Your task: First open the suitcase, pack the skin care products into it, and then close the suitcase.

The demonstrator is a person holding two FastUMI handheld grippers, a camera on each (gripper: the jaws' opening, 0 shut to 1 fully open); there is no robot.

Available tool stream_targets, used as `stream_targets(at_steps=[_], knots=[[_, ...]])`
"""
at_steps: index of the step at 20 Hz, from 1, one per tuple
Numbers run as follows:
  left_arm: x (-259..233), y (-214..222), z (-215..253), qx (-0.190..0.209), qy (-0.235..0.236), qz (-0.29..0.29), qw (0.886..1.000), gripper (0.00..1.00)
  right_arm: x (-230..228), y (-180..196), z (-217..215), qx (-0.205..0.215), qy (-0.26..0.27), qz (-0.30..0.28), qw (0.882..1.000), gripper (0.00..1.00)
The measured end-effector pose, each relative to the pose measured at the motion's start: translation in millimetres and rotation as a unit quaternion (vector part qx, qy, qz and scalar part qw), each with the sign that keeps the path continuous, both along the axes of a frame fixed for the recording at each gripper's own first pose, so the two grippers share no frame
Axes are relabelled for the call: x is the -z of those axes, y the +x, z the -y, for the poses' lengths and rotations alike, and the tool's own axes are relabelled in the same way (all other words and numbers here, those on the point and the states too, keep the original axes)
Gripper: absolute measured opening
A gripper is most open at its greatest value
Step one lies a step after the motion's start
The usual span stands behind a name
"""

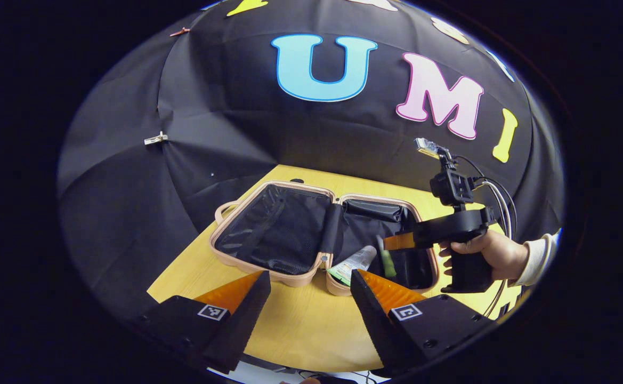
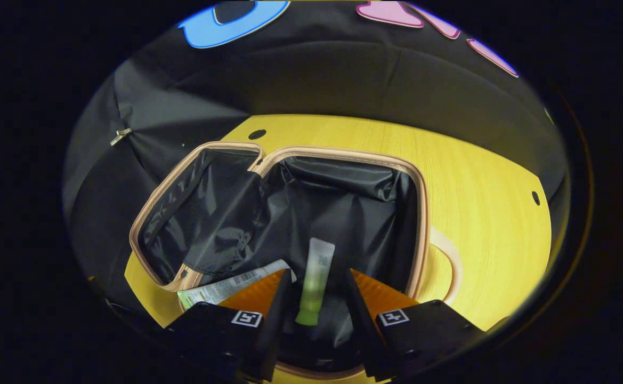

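Suitcase [image 1: 279, 234] lay flat and wide open at mid-frame in the left gripper view, lid half on the left, so both halves could be reached. Low in that frame the left gripper [image 1: 308, 298] hovered spread and empty, probably waiting. Right of it, the right gripper [image 2: 315, 298] hung released over the green tube [image 2: 315, 282] and white tube [image 2: 226, 288] lying in the right half, apparently just placed.

No wording or number can be read. A white tube [image 2: 220, 290] lying in the suitcase [image 2: 343, 157] carries a barcode and small print, too blurred to make out. A green tube [image 2: 315, 282] bears faint marks, also unreadable. Each gripper finger carries a square black-and-white marker tag [image 1: 213, 312].
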State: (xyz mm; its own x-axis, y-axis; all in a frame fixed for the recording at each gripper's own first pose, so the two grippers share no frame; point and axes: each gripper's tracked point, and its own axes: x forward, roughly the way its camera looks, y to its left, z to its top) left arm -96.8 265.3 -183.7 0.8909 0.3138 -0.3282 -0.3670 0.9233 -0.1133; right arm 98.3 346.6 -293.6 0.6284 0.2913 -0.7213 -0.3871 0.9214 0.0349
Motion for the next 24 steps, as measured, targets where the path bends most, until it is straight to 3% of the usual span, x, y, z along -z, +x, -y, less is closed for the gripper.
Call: stream_targets(at_steps=[1, 3, 4, 5, 7, 10, 14, 16, 19, 22, 24], knots=[[0, -2, 0, -0.003, -0.002, 0.002, 1.0, 0.95, -6, -2, 1, -0.002, 0.002, 0.003, 1.0, 0.54], [-2, -6, -9, -0.015, 0.001, 0.007, 1.0, 0.96, -19, -9, 4, -0.008, 0.007, 0.013, 1.0, 0.84], [-5, -8, -17, -0.028, 0.003, 0.014, 1.0, 0.95, -28, -12, 6, -0.012, 0.012, 0.023, 1.0, 0.67], [-7, -11, -27, -0.04, 0.002, 0.021, 0.999, 0.95, -39, -13, 7, -0.017, 0.018, 0.037, 0.999, 0.86], [-14, -14, -53, -0.061, 0.0, 0.034, 0.998, 0.96, -62, -16, 12, -0.024, 0.028, 0.068, 0.997, 0.98], [-21, -11, -107, -0.091, -0.006, 0.04, 0.995, 0.95, -95, -27, 27, -0.023, 0.042, 0.105, 0.993, 0.98], [-19, 12, -191, -0.117, -0.06, 0.044, 0.99, 0.93, -130, -36, 51, -0.012, 0.055, 0.153, 0.987, 0.98], [-13, 29, -231, -0.127, -0.078, 0.042, 0.988, 0.95, -141, -34, 71, -0.008, 0.036, 0.189, 0.981, 0.98], [3, 71, -273, -0.116, -0.129, 0.04, 0.984, 0.94, -152, -39, 92, 0.002, 0.016, 0.222, 0.975, 0.98], [30, 103, -309, -0.123, -0.19, 0.026, 0.974, 0.92, -147, -52, 111, 0.011, -0.005, 0.222, 0.975, 0.97], [41, 125, -314, -0.106, -0.229, 0.026, 0.967, 0.9, -140, -63, 123, 0.017, -0.018, 0.213, 0.977, 0.98]])
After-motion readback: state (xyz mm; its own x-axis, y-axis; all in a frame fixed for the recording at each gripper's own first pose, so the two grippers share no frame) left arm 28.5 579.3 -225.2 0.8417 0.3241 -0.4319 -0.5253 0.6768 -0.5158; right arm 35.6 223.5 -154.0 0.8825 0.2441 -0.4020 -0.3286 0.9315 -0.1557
